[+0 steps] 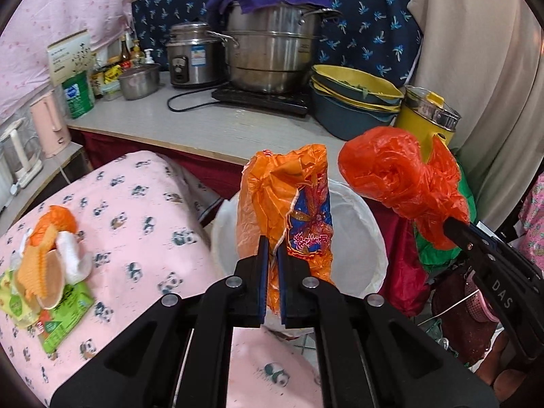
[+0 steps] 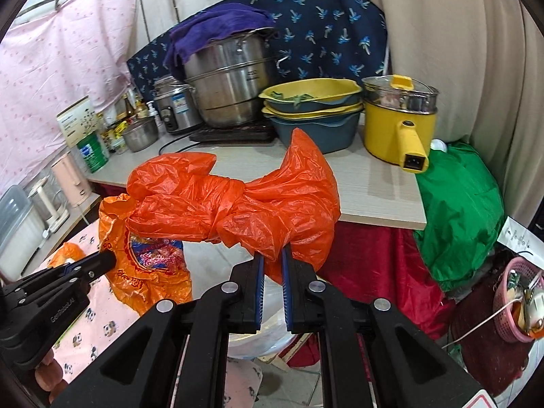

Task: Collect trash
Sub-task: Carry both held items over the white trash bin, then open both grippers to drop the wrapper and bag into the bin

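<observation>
Surface: carries steel pots and a yellow pot.
White bin: below both bags.
Red bag: knotted, clamped in right claw.
Orange printed bag: clamped in left claw, above the bin.
Leftover trash: on the panda cloth.

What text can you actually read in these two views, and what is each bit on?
"DAS": side of the right gripper.
"GenRobot.AI": side of the left gripper.
Printed orange wrapper: ornate characters, unreadable.
Box, green tin, rice cooker sticker, handwritten note: too small or blurred.
</observation>
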A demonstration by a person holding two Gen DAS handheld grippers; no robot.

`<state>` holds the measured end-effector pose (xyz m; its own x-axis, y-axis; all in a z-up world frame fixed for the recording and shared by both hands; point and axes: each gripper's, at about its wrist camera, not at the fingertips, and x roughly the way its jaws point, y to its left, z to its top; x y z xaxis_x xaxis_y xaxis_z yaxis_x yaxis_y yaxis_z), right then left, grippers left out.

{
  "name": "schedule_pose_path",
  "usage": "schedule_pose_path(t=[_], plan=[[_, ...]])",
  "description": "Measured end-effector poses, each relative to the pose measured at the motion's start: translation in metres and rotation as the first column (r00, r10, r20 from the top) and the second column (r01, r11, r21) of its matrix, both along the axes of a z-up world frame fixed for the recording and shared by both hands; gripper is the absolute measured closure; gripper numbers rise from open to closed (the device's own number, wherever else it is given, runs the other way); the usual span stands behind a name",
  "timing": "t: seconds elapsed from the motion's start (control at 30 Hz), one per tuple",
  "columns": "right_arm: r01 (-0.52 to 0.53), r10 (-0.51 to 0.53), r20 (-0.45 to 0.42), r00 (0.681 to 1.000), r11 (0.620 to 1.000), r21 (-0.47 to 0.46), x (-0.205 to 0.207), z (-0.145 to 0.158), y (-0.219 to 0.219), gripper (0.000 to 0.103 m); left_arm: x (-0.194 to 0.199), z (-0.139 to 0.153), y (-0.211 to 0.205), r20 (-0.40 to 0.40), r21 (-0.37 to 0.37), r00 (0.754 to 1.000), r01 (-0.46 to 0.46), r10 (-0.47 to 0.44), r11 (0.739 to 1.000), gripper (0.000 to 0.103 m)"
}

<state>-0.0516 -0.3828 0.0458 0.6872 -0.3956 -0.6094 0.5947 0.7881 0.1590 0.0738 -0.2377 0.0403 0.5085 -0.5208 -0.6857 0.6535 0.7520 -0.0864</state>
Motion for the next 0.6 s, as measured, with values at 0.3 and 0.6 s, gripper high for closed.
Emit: schedule_pose_path(t=[0.3, 0.6], plan=[[0.026, -0.026, -0.027, 0.999, 1.0, 0.009, 0.011, -0.011, -0.016, 0.094, 0.024, -0.025, -0.027, -0.054, 0.006, 0.999, 0.003, -0.002, 1.0, 0.078], [-0.021, 0.022, -0.047, 0.999, 0.999, 0.025, 0.037, -0.02, -0.01, 0.092, 0.035, -0.029, -0.007, -0.028, 0.005, 0.997, -0.077, 0.077, 0.997, 0.046]])
